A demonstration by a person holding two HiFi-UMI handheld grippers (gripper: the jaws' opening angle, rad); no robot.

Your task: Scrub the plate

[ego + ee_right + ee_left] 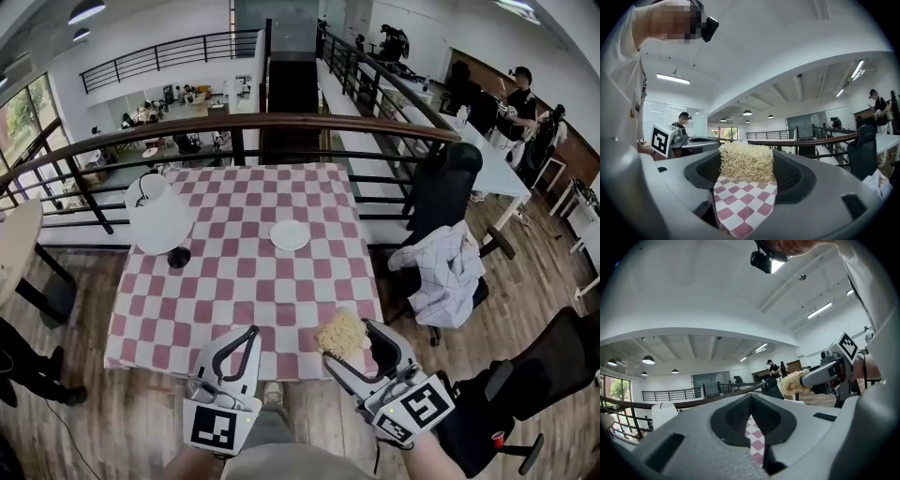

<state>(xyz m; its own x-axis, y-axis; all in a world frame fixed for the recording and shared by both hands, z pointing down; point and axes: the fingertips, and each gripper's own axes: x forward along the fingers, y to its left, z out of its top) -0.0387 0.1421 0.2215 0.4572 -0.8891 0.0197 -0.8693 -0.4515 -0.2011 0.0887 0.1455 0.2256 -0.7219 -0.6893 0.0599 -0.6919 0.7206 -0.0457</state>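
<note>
Right fingers [820, 187] grip a scrubber [341, 332], left fingers [684, 427] pinch nothing, and the plate [290, 234] lies well beyond both on the desk [216, 281], scrubbed or awaiting it.

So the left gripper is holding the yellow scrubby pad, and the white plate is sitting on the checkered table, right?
Not quite. The scrubby pad is held by the right gripper, not the left one. The right gripper view shows it pinched between that gripper's jaws. The left gripper holds nothing. The rest is right: the white plate sits on the checkered table.
</note>
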